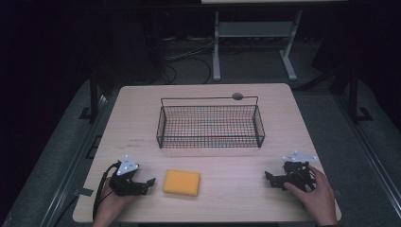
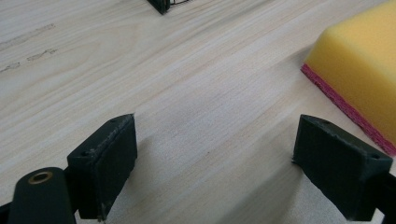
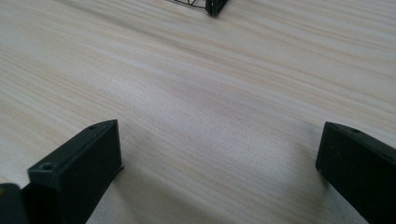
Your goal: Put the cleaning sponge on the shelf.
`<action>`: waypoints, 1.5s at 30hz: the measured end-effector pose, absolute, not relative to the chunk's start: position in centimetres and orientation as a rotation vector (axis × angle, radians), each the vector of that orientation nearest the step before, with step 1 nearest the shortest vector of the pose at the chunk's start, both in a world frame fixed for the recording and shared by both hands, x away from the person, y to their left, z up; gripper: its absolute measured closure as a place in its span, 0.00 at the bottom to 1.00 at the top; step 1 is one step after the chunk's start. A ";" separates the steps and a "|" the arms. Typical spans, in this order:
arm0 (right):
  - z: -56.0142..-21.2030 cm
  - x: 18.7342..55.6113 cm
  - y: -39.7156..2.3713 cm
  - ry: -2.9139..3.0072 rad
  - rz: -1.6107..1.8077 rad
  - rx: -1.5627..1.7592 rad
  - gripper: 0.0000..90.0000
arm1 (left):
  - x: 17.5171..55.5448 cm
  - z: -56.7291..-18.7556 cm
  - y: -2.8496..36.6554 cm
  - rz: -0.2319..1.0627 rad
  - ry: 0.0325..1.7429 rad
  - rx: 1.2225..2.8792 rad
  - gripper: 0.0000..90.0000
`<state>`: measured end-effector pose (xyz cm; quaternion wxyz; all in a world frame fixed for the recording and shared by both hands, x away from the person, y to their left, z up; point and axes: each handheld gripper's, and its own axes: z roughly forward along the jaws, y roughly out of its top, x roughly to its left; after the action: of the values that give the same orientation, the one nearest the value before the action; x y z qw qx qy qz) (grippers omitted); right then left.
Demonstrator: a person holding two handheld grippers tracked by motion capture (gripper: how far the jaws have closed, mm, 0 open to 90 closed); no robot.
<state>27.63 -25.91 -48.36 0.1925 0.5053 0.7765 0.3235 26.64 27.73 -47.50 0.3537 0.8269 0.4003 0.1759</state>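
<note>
Pale wood table [image 1: 142,118], high view: a yellow sponge [image 1: 181,182] lies near the front edge, just right of the left gripper [image 1: 147,183], apart from it; the right gripper [image 1: 272,178] rests well to its right. A wire basket [image 1: 210,125] stands behind.

Left gripper view: jaws spread wide over bare wood; sponge [image 2: 359,70] ahead, beside the right jaw.

Right gripper view: jaws spread wide; basket corner [image 3: 215,7] ahead.

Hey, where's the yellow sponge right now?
In the high view the sponge lies flat on the table, near the front edge, left of centre, just right of the left gripper and in front of the wire basket.
</note>
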 end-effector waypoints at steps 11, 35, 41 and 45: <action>-48.4 27.6 -25.9 2.179 0.908 1.418 0.00 | 26.6 -47.3 27.8 0.450 1.037 2.147 0.18; -48.4 27.6 -25.9 2.180 0.908 1.417 0.00 | 27.5 -44.2 25.9 0.314 0.935 2.198 1.00; -48.4 27.6 -25.9 2.180 0.908 1.417 0.00 | 29.0 -44.1 24.7 0.296 0.896 2.191 1.00; -48.4 27.6 -25.9 2.179 0.908 1.417 0.00 | 29.6 -44.0 23.6 0.279 0.865 2.201 1.00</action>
<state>27.63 -25.92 -48.36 0.1927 0.5050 0.7766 0.3235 29.58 23.63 -44.04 0.3708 0.8584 0.3374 0.1087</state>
